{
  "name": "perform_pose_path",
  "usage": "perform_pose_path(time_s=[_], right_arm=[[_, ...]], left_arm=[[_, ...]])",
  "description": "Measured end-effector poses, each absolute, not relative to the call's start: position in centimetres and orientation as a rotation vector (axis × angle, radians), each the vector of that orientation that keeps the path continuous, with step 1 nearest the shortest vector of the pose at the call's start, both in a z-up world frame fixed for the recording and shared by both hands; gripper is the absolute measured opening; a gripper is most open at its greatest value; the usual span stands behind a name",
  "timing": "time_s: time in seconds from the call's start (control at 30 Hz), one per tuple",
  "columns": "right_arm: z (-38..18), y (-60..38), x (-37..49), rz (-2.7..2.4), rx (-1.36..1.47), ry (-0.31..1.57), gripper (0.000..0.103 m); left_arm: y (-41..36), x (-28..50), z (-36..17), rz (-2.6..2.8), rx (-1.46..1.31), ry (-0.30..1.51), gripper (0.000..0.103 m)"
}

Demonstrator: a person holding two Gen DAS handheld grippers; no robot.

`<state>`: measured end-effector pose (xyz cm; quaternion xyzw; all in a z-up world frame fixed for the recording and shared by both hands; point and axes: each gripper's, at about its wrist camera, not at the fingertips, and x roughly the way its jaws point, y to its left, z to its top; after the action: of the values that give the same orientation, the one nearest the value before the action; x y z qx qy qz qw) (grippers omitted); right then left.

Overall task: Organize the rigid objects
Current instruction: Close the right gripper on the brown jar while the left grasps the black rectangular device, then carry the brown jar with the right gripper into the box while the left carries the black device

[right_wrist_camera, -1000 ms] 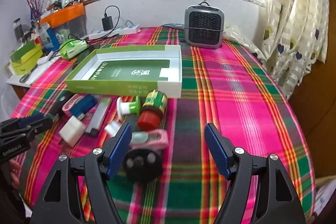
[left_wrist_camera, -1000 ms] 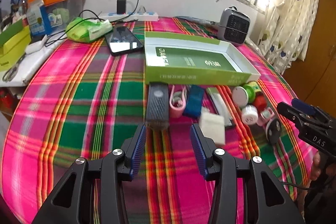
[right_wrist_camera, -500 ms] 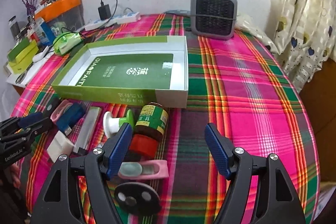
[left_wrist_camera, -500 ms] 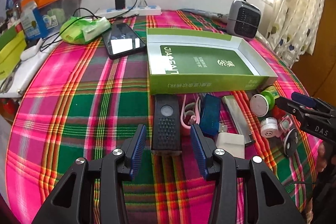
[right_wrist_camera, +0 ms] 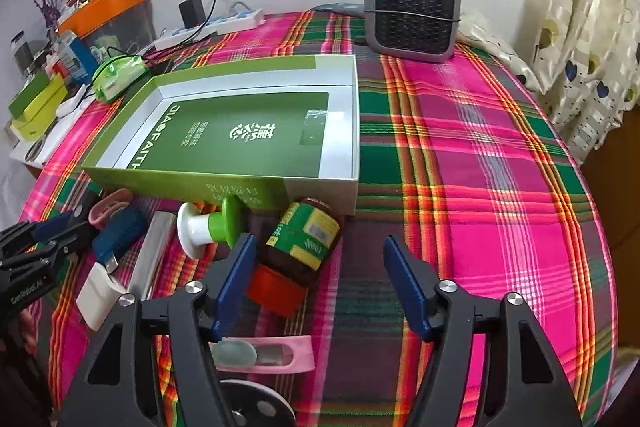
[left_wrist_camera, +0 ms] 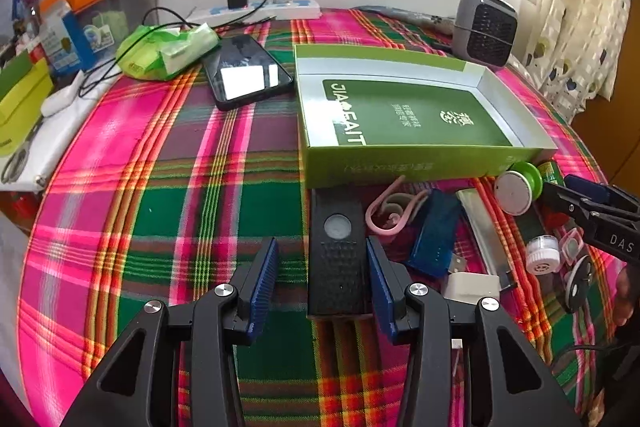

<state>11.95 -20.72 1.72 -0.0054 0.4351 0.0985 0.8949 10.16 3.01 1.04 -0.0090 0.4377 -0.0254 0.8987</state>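
My left gripper [left_wrist_camera: 320,281] sits low in the centre of the left wrist view with its blue pads spread apart, and the black remote-shaped device [left_wrist_camera: 339,259] lies between them. Its right edge is against or just beside the right pad; a clear gap shows on the left side. Its long axis runs straight up the frame, in line with my fingers, the end with the round button pointing toward the green box [left_wrist_camera: 408,115], which fills the centre right. The near end lies flat on the plaid tablecloth [left_wrist_camera: 160,195].

To the right of the device, a pink clip [left_wrist_camera: 390,213], a blue USB stick [left_wrist_camera: 434,237], a silver bar [left_wrist_camera: 482,231] and a white charger block [left_wrist_camera: 472,285] lie close together, their long axes fanning up toward the box's front wall.

In the right wrist view, my right gripper [right_wrist_camera: 320,285] is wide open at lower centre. A brown jar with a green label and red cap [right_wrist_camera: 298,251] lies on its side, cap toward me, base tilted to the upper right near the box corner; the cap is beside the left pad. A green and white knob-like piece [right_wrist_camera: 208,227] lies to its left. A grey fan heater [right_wrist_camera: 412,13] stands at the upper right.
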Motion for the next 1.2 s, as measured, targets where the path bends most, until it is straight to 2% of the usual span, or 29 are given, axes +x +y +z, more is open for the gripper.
perform_pose_path(time_s=[0.23, 0.6, 0.83, 1.2], right_arm=[[1.2, -20.8, 12.3, 0.2, -0.004, 0.924, 0.056], [1.1, -21.0, 12.3, 0.183, -0.011, 0.916, 0.037], [1.1, -21.0, 12.1, 0.183, -0.012, 0.914, 0.034], [1.8, -21.2, 11.8, 0.181, -0.008, 0.897, 0.033]], left_arm=[[3.4, 10.7, 1.0, -0.027, -0.028, 0.905, 0.042], [3.7, 10.8, 1.0, -0.026, -0.048, 0.899, 0.039], [3.9, 10.6, 1.0, -0.023, -0.057, 0.897, 0.027], [4.3, 10.5, 1.2, -0.016, -0.069, 0.897, 0.026]])
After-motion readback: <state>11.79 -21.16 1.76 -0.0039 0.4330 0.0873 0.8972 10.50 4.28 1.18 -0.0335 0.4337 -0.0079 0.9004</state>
